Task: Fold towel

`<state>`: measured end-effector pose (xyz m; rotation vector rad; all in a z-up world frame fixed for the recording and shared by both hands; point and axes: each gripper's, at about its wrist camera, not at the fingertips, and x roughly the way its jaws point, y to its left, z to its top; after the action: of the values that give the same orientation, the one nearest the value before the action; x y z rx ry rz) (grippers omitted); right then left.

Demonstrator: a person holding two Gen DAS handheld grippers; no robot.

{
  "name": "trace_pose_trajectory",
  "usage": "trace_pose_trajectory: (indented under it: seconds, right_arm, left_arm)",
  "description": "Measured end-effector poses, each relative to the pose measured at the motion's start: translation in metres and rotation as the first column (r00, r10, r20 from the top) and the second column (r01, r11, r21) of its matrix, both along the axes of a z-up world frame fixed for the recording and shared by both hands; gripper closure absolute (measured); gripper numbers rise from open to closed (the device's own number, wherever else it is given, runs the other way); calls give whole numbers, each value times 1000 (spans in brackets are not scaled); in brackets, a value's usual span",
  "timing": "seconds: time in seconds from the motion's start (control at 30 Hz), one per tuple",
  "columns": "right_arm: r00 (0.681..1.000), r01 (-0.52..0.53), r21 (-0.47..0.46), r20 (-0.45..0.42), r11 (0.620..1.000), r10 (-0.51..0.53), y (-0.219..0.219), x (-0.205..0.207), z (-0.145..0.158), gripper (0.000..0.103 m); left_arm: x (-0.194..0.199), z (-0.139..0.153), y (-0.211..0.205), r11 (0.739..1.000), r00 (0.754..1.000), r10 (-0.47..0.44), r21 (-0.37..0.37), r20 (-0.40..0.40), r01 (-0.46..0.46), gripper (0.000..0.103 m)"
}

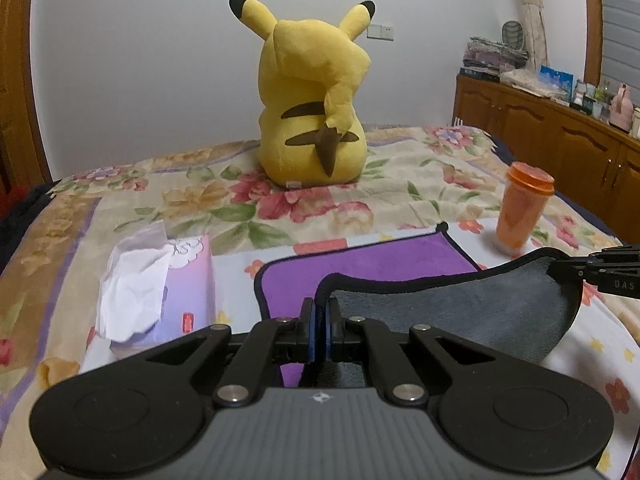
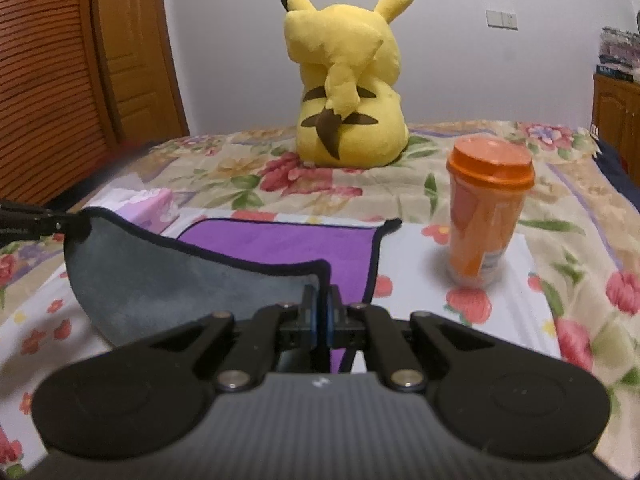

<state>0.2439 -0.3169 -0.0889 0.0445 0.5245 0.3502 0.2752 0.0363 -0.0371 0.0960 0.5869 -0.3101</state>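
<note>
I've got the left gripper (image 1: 320, 312) pinching the towel (image 1: 460, 304) by its black-piped near corner, and the right gripper (image 2: 320, 300) nipping the opposite near corner, so the fuzzy grey underside lifts between them above the purple face lying flat on the floral bedspread (image 1: 224, 204). At two o'clock the smooth orange cup (image 2: 486, 216) stands near the towel's edge; at ten o'clock sits the tissue box (image 1: 188, 280). At twelve, the plush toy (image 1: 316, 104) sits well back, with open bedspread in between.
</note>
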Motion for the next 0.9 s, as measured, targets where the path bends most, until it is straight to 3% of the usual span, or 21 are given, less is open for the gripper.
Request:
trace_pose_trajectory:
  seconds: [0.63, 0.9]
  right_arm:
    - [996, -23, -104, 86, 994, 32, 8, 70, 6, 98]
    - [994, -12, -135, 109, 991, 27, 8, 88, 0, 98]
  left_arm:
    - [64, -6, -12, 999, 998, 34, 25, 59, -35, 103]
    - [90, -10, -16, 998, 995, 65, 2, 74, -65, 103]
